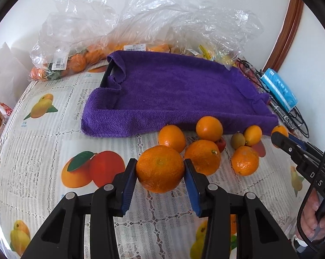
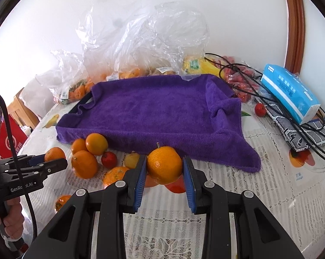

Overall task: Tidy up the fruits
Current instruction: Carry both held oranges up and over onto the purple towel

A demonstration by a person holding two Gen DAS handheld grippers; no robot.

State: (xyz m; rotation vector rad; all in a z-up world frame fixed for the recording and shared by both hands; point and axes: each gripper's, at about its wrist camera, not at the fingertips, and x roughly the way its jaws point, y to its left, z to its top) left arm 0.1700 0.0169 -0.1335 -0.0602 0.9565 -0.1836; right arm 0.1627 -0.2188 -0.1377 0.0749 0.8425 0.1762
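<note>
The jaws of the left gripper (image 1: 160,173) are clamped on a large mandarin (image 1: 160,168), its blue pads pressing both sides, and the jaws of the right gripper (image 2: 164,172) are likewise clamped on a smooth stemmed orange (image 2: 164,165); both fruits sit just in front of the purple towel (image 2: 153,110), which lines a dark tray and serves as landmark here. By my reading the task has barely begun: the towel's surface is bare, no fruit lies on it, and each gripper has only secured its first piece. Left of the towel's front edge, going rightward in the right wrist view, loose fruit rests on the tabletop (image 2: 237,194): a cluster of four oranges (image 2: 84,164), a small red fruit (image 2: 109,159), a yellowish fruit (image 2: 131,160) and a rough-skinned mandarin (image 2: 115,176), the last three near the towel's front edge. The left wrist view shows a greenish-brown fruit (image 1: 237,139), likely the yellowish one. So I count about seven loose pieces plus two held, though some may be hidden. Behind the towel lie several clear plastic bags (image 2: 123,49) of oranges, uncountable. To the towel's right sit a stray red fruit (image 2: 259,109) and one blue tissue pack (image 2: 289,92).
</note>
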